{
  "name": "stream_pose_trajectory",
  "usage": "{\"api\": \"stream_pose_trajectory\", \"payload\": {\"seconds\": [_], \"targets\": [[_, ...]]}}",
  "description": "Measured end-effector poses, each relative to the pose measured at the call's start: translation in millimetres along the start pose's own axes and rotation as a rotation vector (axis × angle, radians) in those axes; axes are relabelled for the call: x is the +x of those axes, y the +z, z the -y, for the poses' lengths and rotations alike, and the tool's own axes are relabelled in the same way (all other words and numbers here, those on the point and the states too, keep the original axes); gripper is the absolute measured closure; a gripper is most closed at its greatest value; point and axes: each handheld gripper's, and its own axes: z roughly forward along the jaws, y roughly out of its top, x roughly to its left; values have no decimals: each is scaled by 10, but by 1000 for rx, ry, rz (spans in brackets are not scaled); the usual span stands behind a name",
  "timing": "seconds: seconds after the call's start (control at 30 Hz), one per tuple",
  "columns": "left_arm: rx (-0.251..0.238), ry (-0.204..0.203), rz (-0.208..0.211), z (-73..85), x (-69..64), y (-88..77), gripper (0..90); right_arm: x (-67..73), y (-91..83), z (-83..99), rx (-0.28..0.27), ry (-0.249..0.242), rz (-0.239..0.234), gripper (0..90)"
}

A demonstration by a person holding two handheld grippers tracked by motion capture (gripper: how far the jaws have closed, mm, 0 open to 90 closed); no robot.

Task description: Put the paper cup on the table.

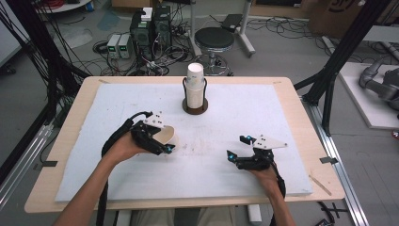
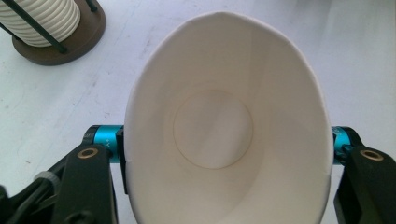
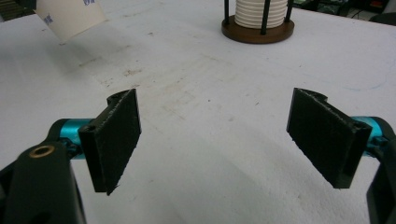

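Note:
A white paper cup [image 1: 165,135] lies sideways in my left gripper [image 1: 162,143], which is shut on it at the left middle of the white board. In the left gripper view the cup [image 2: 224,135] is squeezed to an oval between the jaws, its empty inside facing the camera. A stack of white cups [image 1: 195,84] stands in a brown-based wire holder [image 1: 195,109] at the board's far middle. My right gripper [image 1: 237,147] rests on the board at the right, open, with bare board between its pads [image 3: 116,140]. The held cup [image 3: 70,17] shows at the right gripper view's top left.
The white board [image 1: 263,108] covers a wooden table [image 1: 301,122]. Beyond the table's far edge stand a black stool [image 1: 214,40], electronics boxes [image 1: 150,28] and loose cables on the floor. Black frame posts [image 1: 339,52] rise at both sides.

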Motion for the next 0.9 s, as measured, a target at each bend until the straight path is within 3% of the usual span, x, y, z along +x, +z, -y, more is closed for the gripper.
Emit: {"api": "stream_pose_trajectory", "payload": {"seconds": [0.27, 0.53, 0.9], "targets": [[12, 1, 5, -8, -5, 29, 348, 0, 4, -1, 2, -4, -1, 180], [60, 15, 5, -23, -1, 124, 348, -6, 6, -1, 4, -1, -2, 180], [114, 24, 25, -190, 43, 289, 348, -5, 7, -1, 4, -3, -2, 180]]}}
